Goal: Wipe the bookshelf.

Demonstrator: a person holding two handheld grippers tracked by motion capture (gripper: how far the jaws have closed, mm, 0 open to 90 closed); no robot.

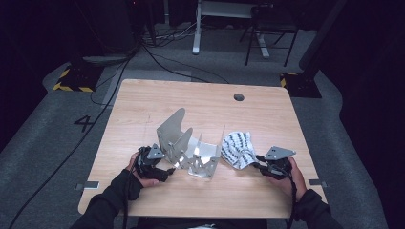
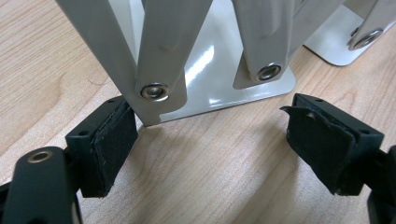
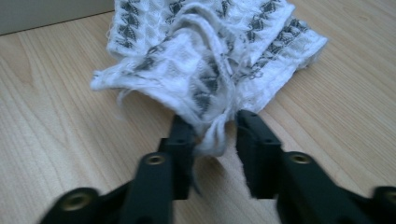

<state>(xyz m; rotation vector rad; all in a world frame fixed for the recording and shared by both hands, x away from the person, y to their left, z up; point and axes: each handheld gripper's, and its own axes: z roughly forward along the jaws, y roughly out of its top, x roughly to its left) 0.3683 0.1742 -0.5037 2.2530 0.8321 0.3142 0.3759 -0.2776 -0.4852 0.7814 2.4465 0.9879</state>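
Cloth: white rag with dark woven pattern (image 1: 238, 149), lying crumpled on the wooden surface (image 1: 143, 109) at about 3 o'clock from the metal rack, touching or just beside the rack's right end plate.
Rack: folding sheet-metal stand (image 1: 188, 145) near the middle of the surface, plates upright and fanned apart on riveted arms; it stands open, likely so that something can be slid between the plates.
Right gripper (image 3: 215, 135): at about 4 o'clock of the cloth, aimed at its near edge. It comes in low and flat to the surface, which suits catching a loose fold rather than the whole bundle.
Right fingers (image 3: 182, 140): narrowed to a small gap, with a bunched tuft of the cloth's edge between them. The pads look to be pinching that tuft, though a sliver of space shows beside the right pad, so the hold seems light.
Left gripper (image 2: 210, 140): at about 8 o'clock of the rack, low to the surface, facing the rack's near foot, probably to steady it.
Left fingers (image 2: 109, 140): spread wide, released, holding nothing. The left pad sits just beside the corner of the base plate, perhaps touching it; the right pad (image 2: 322, 140), its lining torn, stands apart.
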